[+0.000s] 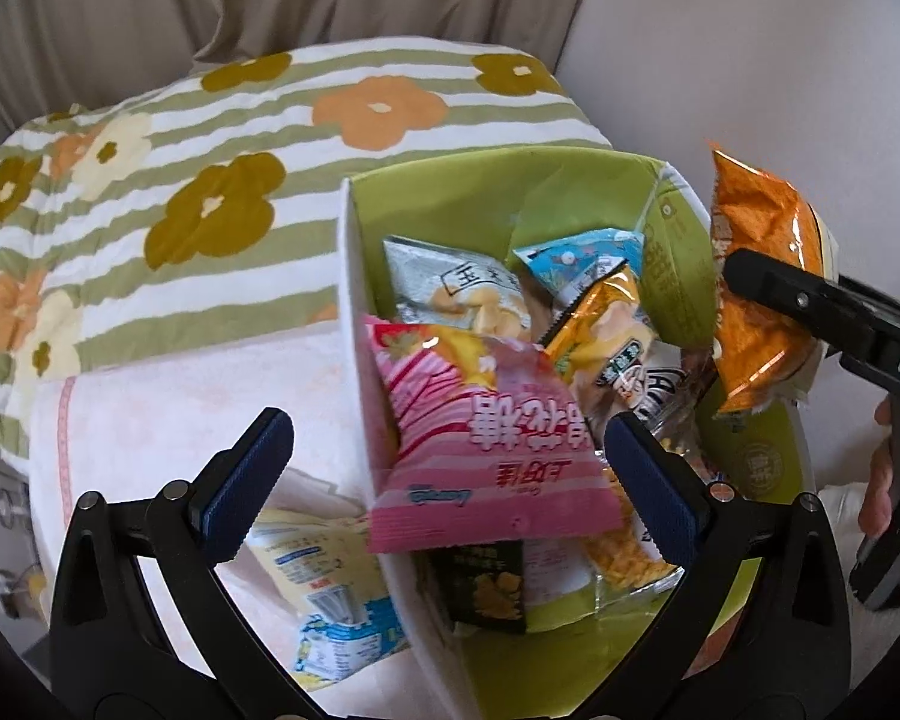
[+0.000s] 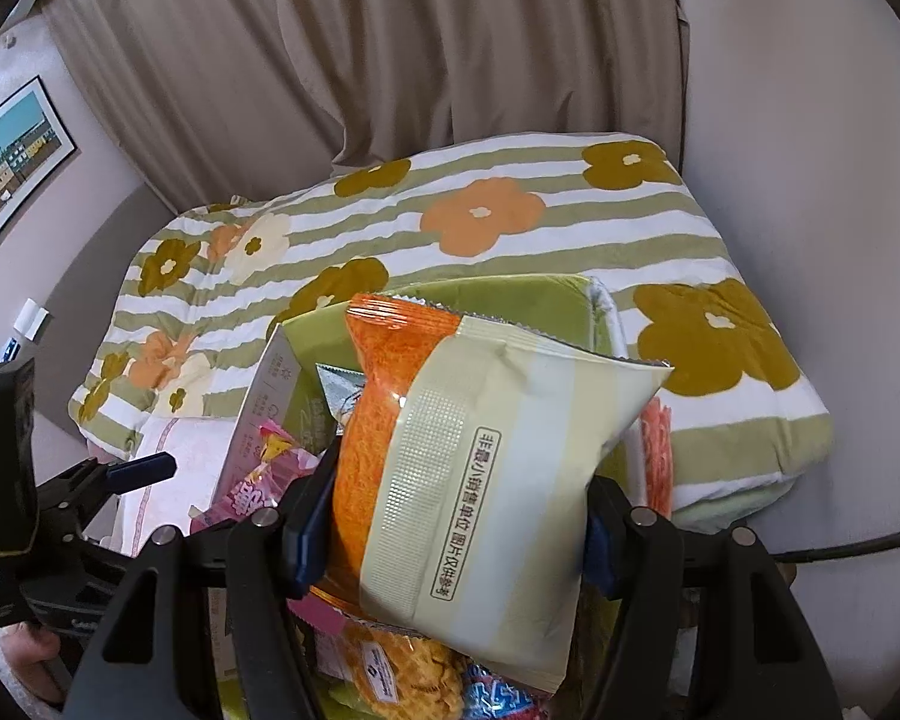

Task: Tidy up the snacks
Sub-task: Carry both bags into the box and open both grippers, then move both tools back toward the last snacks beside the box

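A green cardboard box [image 1: 444,192] with a white outside stands on the bed, holding several snack packs. A pink striped pack [image 1: 480,438] lies on top, with a grey-green pack [image 1: 456,288] and a yellow pack [image 1: 600,330] behind it. My left gripper [image 1: 450,474] is open, its blue pads on either side of the pink pack and the box's left wall. My right gripper [image 2: 450,534] is shut on an orange and cream snack pack [image 2: 486,450] and holds it above the box [image 2: 510,306]. That pack also shows in the left wrist view [image 1: 756,288].
A pale yellow pack [image 1: 330,594] lies on a pink towel [image 1: 180,408] outside the box's left wall. A green-striped flower quilt [image 2: 570,216] covers the bed behind. Beige curtains [image 2: 390,60] hang at the back. A black cable [image 2: 858,546] runs on the right.
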A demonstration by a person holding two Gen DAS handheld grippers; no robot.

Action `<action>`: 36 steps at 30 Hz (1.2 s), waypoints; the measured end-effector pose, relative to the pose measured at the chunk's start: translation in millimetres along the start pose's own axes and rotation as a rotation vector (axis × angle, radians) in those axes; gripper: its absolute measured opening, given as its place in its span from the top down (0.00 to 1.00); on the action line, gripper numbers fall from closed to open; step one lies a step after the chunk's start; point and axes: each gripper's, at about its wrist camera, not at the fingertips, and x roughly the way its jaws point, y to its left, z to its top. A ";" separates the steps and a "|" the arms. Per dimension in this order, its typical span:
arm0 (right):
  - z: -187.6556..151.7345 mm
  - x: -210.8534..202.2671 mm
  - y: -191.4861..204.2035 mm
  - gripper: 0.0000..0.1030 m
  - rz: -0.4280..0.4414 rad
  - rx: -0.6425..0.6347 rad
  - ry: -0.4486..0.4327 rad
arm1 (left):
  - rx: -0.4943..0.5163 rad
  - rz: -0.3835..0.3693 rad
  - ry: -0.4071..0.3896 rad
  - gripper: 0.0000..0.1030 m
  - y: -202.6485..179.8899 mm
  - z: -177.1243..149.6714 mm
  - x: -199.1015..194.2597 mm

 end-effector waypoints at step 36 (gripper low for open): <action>-14.2 -48.7 76.0 0.00 0.067 -0.155 -0.108 | -0.084 0.102 -0.164 0.00 63.0 -53.2 -100.3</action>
